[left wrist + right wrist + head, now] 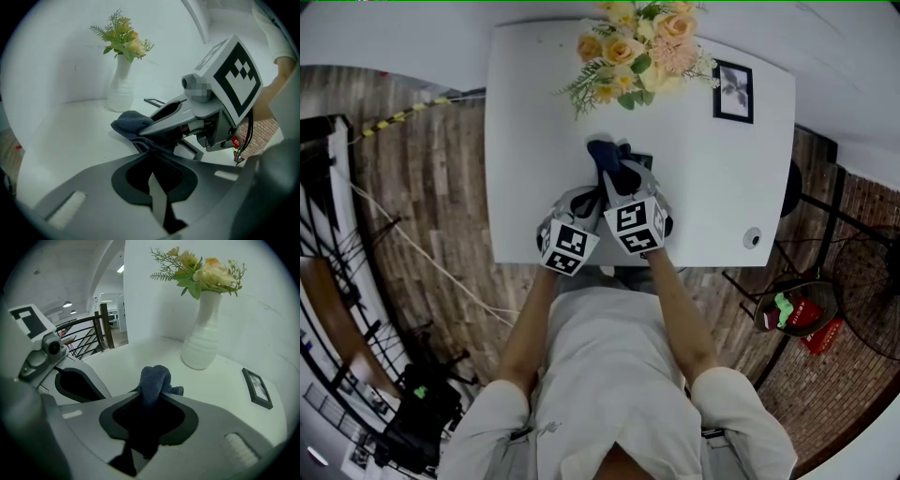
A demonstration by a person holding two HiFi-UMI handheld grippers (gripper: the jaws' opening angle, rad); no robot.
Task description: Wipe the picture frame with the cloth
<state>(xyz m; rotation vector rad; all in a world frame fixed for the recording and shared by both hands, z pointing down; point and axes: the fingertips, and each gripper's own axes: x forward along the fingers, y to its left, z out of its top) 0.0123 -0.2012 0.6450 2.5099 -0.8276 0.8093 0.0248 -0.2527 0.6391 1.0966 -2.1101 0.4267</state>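
Two hand-held tools meet over the middle of a white desk (534, 141), seen from above and from each tool's own camera.

(a) The right tongs (154, 398) are pressed onto a dark blue cloth (154, 378). A rounded bunch of it stands up out of their tips and the rest fills the dark recess behind them.

(b) The left tongs (149, 151) are closed to a narrow slit, through which a pale strip shows. The lower edge of the cloth runs into their tips, so both tools appear to have hold of the one cloth. The left tool sits just beside the right one and angles toward it. Their marker cubes are side by side at the near edge of the desk.

(c) The picture frame (733, 91) is black-rimmed with a leaf print. It lies flat near the far right corner of the desk, well apart from the cloth and from both tools.

(d) A white ribbed vase (201, 333) with peach and yellow flowers (637, 47) stands upright at the far edge of the desk, between the cloth and the picture frame.

(e) A flat dark-rimmed rectangle (153, 101) lies on the desk under the right tool. It is mostly hidden and what it is cannot be told.

(f) A small round object (753, 237) sits near the desk's near right edge. The desk stands on a wood-plank floor (441, 187).
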